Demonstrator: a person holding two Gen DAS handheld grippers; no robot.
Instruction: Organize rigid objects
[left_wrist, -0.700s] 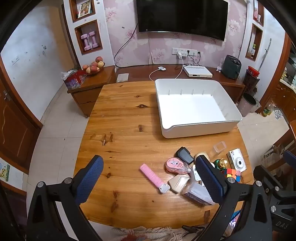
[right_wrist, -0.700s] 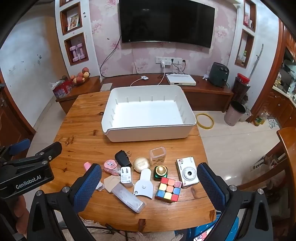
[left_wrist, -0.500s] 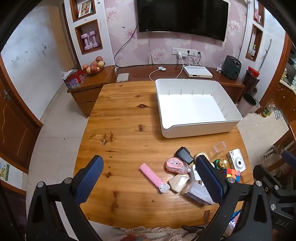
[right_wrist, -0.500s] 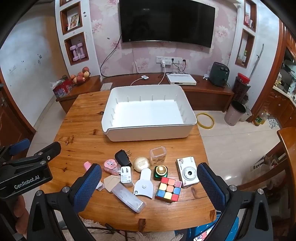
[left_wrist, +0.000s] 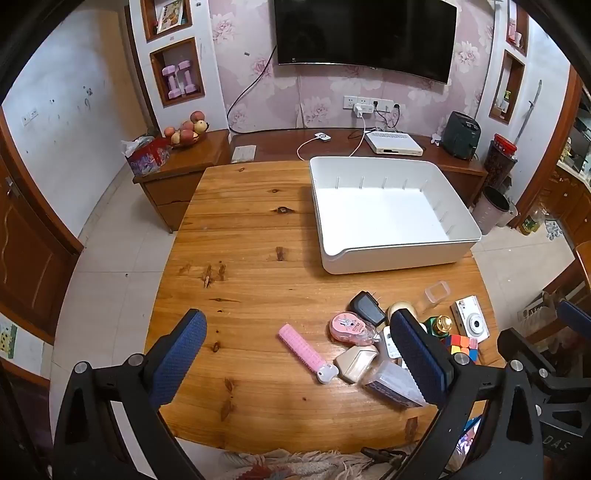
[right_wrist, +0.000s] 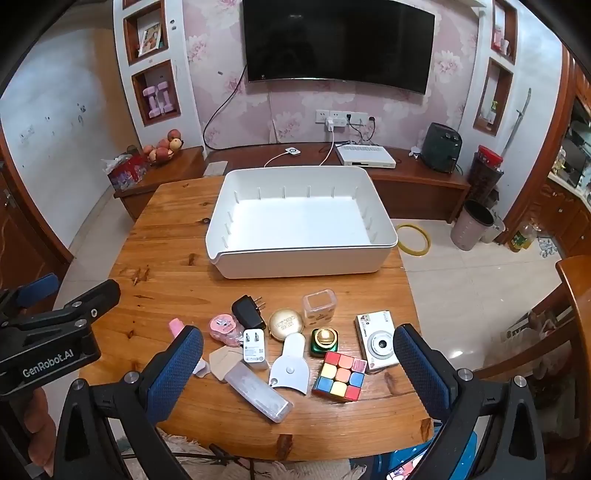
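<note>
The wooden table (right_wrist: 177, 258) carries everything. Largest on it is the white bin (right_wrist: 301, 258), empty inside, sitting toward the table's far edge and right side. Both grippers hover above the near edge with nothing between their blue pads: the left gripper (left_wrist: 299, 354) has its fingers spread wide over bare wood and the pink roller, and the right gripper (right_wrist: 299, 369) is likewise spread wide over the clutter.

The small things lie in a cluster along the near edge, toward the near right corner, well apart from the bin. A clear long case (right_wrist: 258, 391) lies nearest the edge, tilted. Beside it are a white scraper-shaped piece (right_wrist: 290, 363) and a Rubik's cube (right_wrist: 340, 376). The white compact camera (right_wrist: 376, 341) lies just right of the cube. Behind these sit a clear small tub (right_wrist: 319, 304), a gold round compact (right_wrist: 286, 324), a green-and-gold jar (right_wrist: 324, 341), a black plug adapter (right_wrist: 248, 312), a white plug adapter (right_wrist: 254, 349), a pink correction-tape dispenser (right_wrist: 223, 328), a beige wedge-shaped piece (right_wrist: 221, 360) and a pink roller (left_wrist: 303, 349) at the cluster's left end.
</note>
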